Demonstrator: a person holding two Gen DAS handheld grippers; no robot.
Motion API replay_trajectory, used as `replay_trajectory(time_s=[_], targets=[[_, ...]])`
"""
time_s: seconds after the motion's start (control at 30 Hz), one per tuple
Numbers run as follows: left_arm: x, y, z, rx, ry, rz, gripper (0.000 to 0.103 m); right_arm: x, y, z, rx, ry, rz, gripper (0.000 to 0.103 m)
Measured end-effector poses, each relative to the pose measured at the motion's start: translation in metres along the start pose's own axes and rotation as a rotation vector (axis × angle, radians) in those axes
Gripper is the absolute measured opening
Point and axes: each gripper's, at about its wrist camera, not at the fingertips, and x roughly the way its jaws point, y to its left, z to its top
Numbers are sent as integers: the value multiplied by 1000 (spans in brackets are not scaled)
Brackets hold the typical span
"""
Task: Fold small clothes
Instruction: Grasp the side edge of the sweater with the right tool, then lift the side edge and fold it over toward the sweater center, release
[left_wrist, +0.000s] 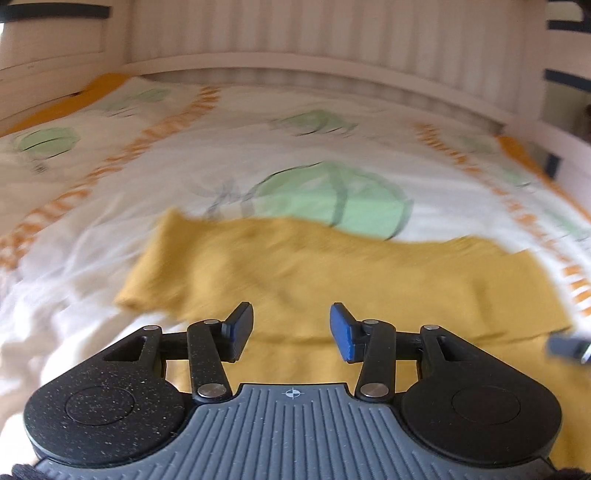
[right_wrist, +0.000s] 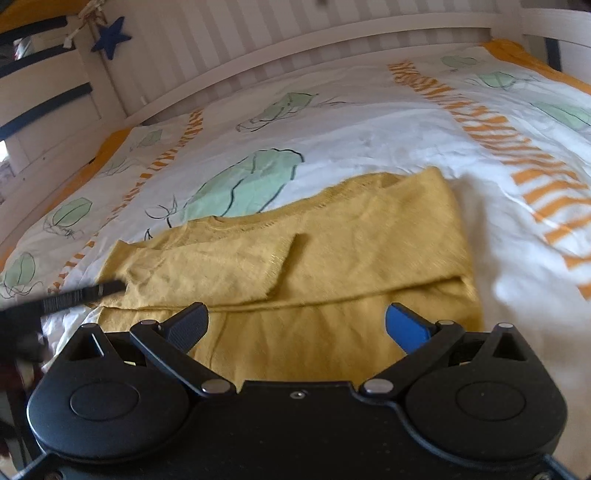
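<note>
— Yellow top (right_wrist: 295, 258) lies part-folded on the bed (right_wrist: 369, 122), one sleeve across it. Both jaws?
— Released, gripping nothing. I lower my left gripper (left_wrist: 291, 328) square onto the near hem, right gripper (right_wrist: 295, 325) matching, and pinch both layers.

The left gripper (left_wrist: 291, 326), a black two-finger tool with blue rubber pads on a ribbed grey body, pointed forward and downward, its jaws parted with nothing between them. The right gripper (right_wrist: 297, 325), a black two-finger tool with one blue pad showing, also tilted downward, its jaws spread wider and likewise empty. In the right wrist view, a blurred finger of the left tool reached in from the left edge.
</note>
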Motion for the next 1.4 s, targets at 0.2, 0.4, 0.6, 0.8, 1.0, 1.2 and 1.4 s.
replay_trajectory(time_s=[0.2,0.4,0.6,0.8,1.0,1.2,1.4], targets=[[9,23,-31,-30,10,65,45,21,13,13,-34,13,34,102],[16,25,-40,-38,-16,53,50,40,19,18,-67,29,53,101],[21,30,-45,-67,-13,43,55,67,17,18,-28,73,72,89],[23,28,-45,-62,-14,50,56,80,19,21,-7,79,97,68],[24,26,-45,-56,-12,55,56,90,25,31,5,136,105,16],[24,27,-45,-58,-12,54,56,54,46,67,-75,68,155,15],[24,27,-45,-60,-11,53,56,18,35,110,-108,-6,114,15]])
